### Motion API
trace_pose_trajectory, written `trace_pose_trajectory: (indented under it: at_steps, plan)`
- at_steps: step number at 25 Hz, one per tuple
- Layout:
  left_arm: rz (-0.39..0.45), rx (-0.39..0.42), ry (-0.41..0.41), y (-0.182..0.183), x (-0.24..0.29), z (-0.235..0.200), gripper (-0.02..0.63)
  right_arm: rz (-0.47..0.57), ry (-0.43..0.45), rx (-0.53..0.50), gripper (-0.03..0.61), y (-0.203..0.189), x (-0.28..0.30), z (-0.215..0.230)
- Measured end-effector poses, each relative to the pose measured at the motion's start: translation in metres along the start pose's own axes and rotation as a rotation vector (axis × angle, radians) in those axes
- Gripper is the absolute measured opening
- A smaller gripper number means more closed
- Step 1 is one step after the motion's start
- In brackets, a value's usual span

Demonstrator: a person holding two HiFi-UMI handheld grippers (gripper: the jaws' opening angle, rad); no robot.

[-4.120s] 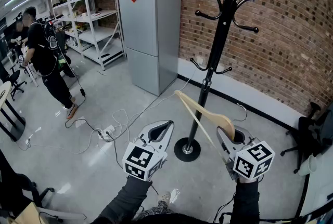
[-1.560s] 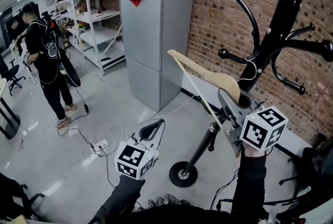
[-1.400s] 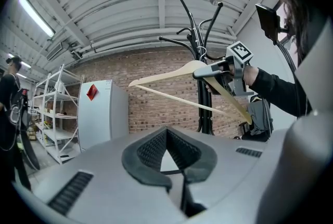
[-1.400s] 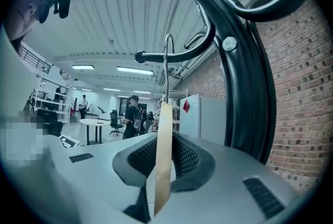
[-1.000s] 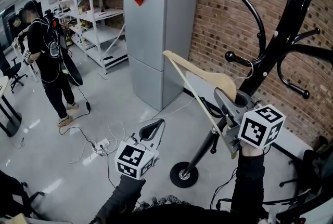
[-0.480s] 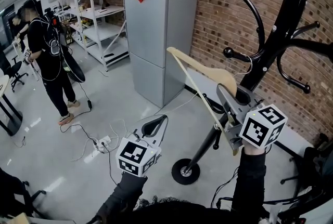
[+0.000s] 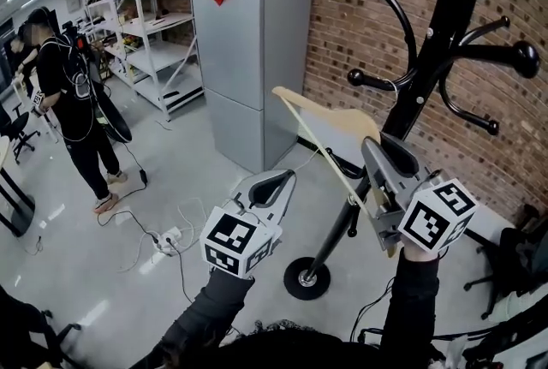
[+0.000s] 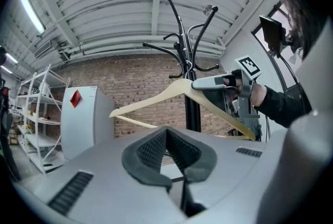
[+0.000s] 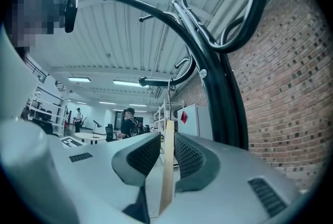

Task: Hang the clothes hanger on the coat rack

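Now the pale wooden hanger [image 7: 330, 116], thin wire hook uppermost, is clamped in the right gripper [image 7: 383, 155] beside the black coat rack [image 7: 425, 68]. Hook touching the peg [image 7: 377, 81]? Can't tell. Left gripper [image 7: 278, 181] is closed, empty. Rack top is cut off.

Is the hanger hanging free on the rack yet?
No: the right gripper is shut on the hanger, its hook at a rack peg.

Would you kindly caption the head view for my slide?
Right hand-held gripper holds a wooden hanger beside the coat rack.
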State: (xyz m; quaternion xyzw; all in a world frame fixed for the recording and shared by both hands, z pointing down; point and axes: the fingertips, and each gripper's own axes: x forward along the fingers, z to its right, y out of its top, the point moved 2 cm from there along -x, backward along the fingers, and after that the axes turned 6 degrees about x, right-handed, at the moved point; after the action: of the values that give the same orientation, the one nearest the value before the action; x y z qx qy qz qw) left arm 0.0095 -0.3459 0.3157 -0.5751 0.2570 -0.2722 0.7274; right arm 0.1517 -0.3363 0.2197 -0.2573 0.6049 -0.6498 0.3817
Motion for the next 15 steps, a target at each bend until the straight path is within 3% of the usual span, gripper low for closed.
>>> trace_pose_trajectory:
  at_steps: [6, 15]
  plan:
    - [0.019, 0.031, -0.065, 0.017, 0.005, 0.021, 0.003, 0.022, -0.056, -0.017, 0.066, 0.007, -0.033, -0.006]
    - [0.041, 0.038, -0.114, 0.028, -0.008, 0.040, 0.003, 0.143, -0.115, -0.034, 0.067, 0.028, -0.086, -0.032]
